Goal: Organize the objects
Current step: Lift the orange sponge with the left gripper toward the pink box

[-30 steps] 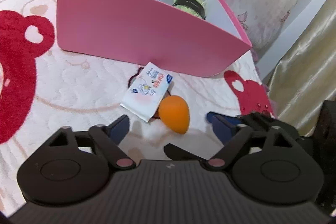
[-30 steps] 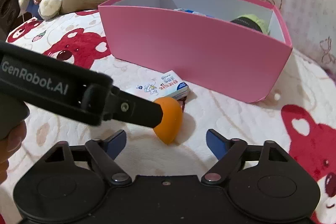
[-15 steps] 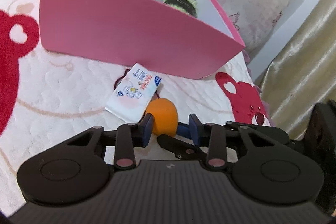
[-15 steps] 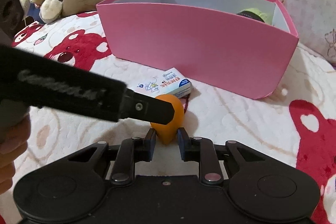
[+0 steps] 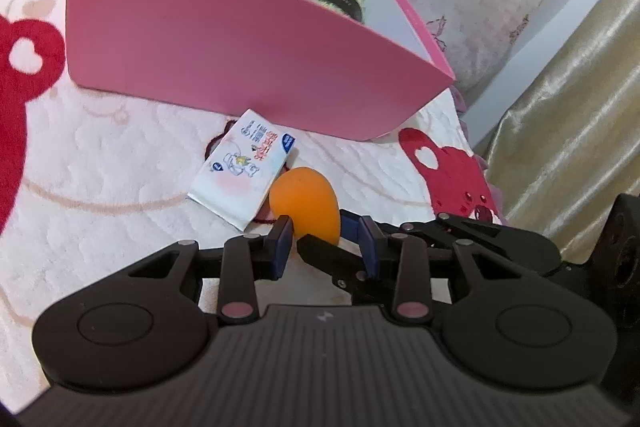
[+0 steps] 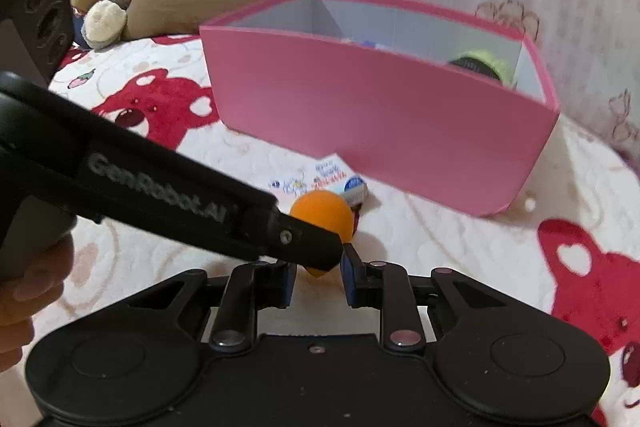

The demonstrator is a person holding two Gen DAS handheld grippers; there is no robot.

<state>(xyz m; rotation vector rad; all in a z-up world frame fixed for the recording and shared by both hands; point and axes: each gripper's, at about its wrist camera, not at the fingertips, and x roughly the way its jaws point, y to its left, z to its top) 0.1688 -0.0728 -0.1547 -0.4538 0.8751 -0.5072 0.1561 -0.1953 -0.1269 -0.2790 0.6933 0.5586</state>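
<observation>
Bedspread w/ red bear print carries it all. Going L to R: tissue pack [image 5: 244,173] lies flat at 11 o'clock of my left tongs [image 5: 324,241], orange egg sponge [image 5: 306,205] touching its R edge, pink box [image 5: 248,43] behind at 12. Sponge's long axis runs fat end away, tip toward me. Left tongs' pads sit either side of the tip; whether they press it I can't tell. Right tongs [image 6: 318,269] have just been closing, sponge tip between the pads at 12; grip hidden by the left tool's finger. Both equally near; box is straight ahead.
</observation>
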